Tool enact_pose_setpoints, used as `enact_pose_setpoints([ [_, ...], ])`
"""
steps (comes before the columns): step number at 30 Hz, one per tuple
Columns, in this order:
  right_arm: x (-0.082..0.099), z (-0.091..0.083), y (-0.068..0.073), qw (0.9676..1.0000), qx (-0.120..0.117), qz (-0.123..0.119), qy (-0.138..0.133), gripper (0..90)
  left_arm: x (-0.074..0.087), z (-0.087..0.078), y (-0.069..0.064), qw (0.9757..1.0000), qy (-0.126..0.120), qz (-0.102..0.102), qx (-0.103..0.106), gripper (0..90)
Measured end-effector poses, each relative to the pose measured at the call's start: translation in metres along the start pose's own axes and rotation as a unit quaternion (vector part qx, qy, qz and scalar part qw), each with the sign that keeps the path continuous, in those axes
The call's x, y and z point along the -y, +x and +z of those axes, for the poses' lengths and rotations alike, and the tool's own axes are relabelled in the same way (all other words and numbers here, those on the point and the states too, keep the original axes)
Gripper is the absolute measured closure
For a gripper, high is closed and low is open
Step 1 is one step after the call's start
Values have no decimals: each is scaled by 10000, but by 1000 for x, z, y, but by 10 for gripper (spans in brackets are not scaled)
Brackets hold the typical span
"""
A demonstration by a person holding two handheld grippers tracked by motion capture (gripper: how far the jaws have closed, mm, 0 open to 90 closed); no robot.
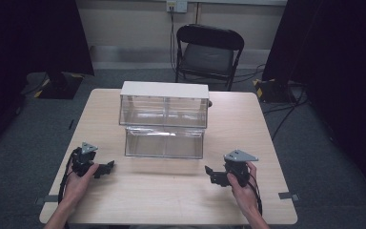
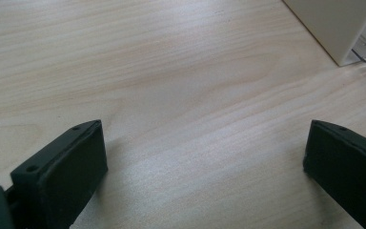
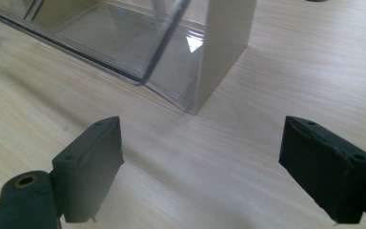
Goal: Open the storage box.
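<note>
— What is shown at the table?

— A clear drawer unit (image 1: 164, 110) with a white top is seen at mid-table, its lower drawer (image 1: 164, 142) pulled out toward the person. The left gripper (image 1: 106, 168) and the right gripper (image 1: 211, 173) are held low, near the unit's front and to either side of it, jaws spread wide and nothing gripped.

— Which step is judged to be in hand?

— An approach, it is thought: the drawer is not yet touched. A reach toward its front panel would be called for next, with the jaws kept level.

— What is added by the gripper views?

— From the right gripper, the drawer's clear wall (image 3: 124, 47) and the unit's white side panel (image 3: 226, 43) are shown close; from the left gripper, bare tabletop (image 2: 171, 71) beside the unit's corner (image 2: 336, 26). The chair (image 1: 208, 52) behind the unit is seen from above.
</note>
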State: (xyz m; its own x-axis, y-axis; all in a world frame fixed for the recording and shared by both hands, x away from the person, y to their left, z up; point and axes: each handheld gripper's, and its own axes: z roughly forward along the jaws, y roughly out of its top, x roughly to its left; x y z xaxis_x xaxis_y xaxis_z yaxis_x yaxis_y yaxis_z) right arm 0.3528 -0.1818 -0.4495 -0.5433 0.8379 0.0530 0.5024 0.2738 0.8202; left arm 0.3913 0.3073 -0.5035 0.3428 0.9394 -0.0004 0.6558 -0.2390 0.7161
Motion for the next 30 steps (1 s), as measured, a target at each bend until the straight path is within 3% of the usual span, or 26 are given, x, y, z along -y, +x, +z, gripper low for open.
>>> enact_pose_setpoints([
  [8,-10,11,14,9995,-279,-132,-29,141,0,0,0,10000,-1,-3,6,3],
  [30,-25,56,29,9987,-388,-267,185,141,0,0,0,10000,-2,-1,0,3],
])
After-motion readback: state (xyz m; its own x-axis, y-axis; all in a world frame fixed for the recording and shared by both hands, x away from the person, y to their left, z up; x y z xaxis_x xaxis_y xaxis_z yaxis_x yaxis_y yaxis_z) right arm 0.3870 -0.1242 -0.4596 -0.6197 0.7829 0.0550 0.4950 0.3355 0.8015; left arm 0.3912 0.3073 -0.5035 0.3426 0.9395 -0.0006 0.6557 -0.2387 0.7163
